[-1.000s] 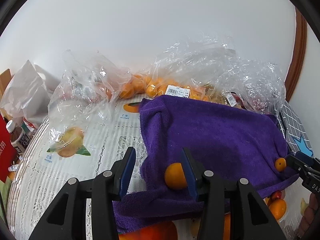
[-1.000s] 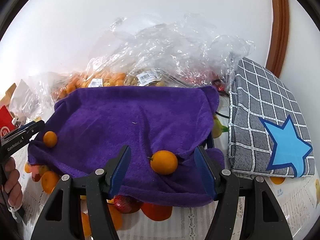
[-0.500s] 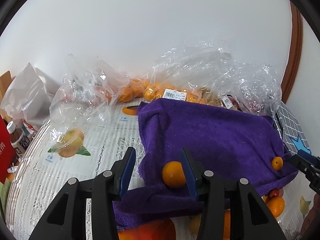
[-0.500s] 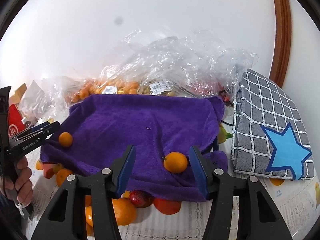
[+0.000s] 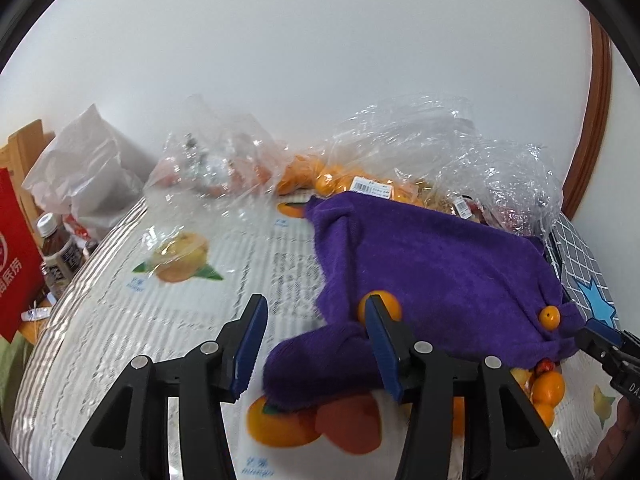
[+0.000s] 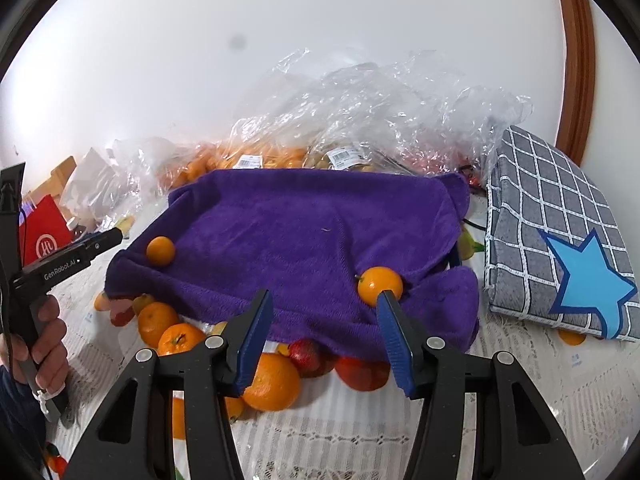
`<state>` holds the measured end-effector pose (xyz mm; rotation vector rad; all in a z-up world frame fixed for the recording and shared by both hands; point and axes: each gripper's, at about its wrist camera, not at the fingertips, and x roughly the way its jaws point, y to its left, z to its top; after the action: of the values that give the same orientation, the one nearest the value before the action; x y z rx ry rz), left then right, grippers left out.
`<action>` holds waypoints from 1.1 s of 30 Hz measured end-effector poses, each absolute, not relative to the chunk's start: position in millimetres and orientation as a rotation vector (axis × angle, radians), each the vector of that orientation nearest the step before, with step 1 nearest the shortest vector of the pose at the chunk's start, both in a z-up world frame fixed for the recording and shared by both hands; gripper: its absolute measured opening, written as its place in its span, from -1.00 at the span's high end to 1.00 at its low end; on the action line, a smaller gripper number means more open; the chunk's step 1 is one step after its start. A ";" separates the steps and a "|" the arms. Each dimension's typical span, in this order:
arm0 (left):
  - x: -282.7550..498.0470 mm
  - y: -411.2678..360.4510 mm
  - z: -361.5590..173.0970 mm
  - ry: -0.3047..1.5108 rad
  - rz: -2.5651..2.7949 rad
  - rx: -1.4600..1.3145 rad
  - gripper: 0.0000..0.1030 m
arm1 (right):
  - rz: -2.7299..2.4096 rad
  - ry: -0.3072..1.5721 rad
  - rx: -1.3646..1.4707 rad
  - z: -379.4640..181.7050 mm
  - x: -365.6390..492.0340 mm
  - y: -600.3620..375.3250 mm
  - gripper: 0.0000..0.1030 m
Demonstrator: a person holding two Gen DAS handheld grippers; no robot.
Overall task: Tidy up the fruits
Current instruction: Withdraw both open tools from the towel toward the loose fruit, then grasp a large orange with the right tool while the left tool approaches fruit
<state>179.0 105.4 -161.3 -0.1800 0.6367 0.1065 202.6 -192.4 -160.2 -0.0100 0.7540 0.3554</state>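
A purple towel (image 6: 312,248) (image 5: 432,272) lies draped over a heap of fruit. Two small oranges sit on it: one near the left edge (image 6: 160,251) (image 5: 387,307) and one near the right edge (image 6: 380,285) (image 5: 549,317). Several oranges (image 6: 272,382) and red fruits (image 6: 362,372) show under the towel's front edge. My left gripper (image 5: 316,344) is open and empty, just in front of the towel's corner. My right gripper (image 6: 324,336) is open and empty, above the towel's front edge.
Clear plastic bags of oranges (image 6: 248,160) (image 5: 332,176) lie behind the towel by the wall. A grey checked cloth with a blue star (image 6: 560,252) lies at the right. A red bag (image 5: 16,256), a bottle (image 5: 58,252) and a white bag (image 5: 84,176) stand at the left.
Both grippers have pulled back and up from the towel. The small oranges that sat between the jaws now lie beyond the right fingertips. More fruit shows under the towel's front edge.
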 end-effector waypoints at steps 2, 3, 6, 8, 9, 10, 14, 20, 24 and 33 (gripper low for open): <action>175.2 108.0 -162.1 0.640 0.113 -0.184 0.06 | 0.360 0.757 0.002 -160.4 200.5 -194.3 -0.04; 173.3 109.4 -162.2 0.641 0.115 -0.186 0.06 | 0.362 0.758 0.009 -160.5 199.5 -195.3 -0.04; 169.6 111.8 -162.5 0.642 0.117 -0.183 0.02 | 0.372 0.770 0.031 -162.0 197.4 -198.6 -0.04; 170.2 111.8 -162.8 0.643 0.116 -0.182 0.01 | 0.379 0.776 0.037 -163.0 196.9 -199.0 -0.04; 171.1 111.5 -163.2 0.646 0.115 -0.181 0.01 | 0.383 0.780 0.037 -163.8 197.1 -198.6 -0.04; 171.6 110.9 -163.7 0.649 0.114 -0.178 0.01 | 0.384 0.783 0.035 -164.5 197.8 -198.0 -0.04; 172.8 108.7 -164.8 0.653 0.108 -0.172 0.01 | 0.413 0.804 0.016 -168.1 197.7 -191.9 0.01; 172.9 108.1 -165.0 0.652 0.105 -0.174 0.01 | 0.417 0.843 -0.043 -177.8 197.8 -180.2 0.10; 173.4 109.4 -165.6 0.654 0.104 -0.182 0.01 | 0.416 0.875 -0.008 -180.2 201.4 -185.2 0.15; 174.6 110.0 -167.0 0.660 0.107 -0.185 0.01 | 0.455 0.881 -0.045 -182.4 195.8 -174.9 0.16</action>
<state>174.6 110.0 -167.0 -0.1853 0.6597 0.1067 195.8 -174.9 -182.4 -0.0451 0.8806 0.4548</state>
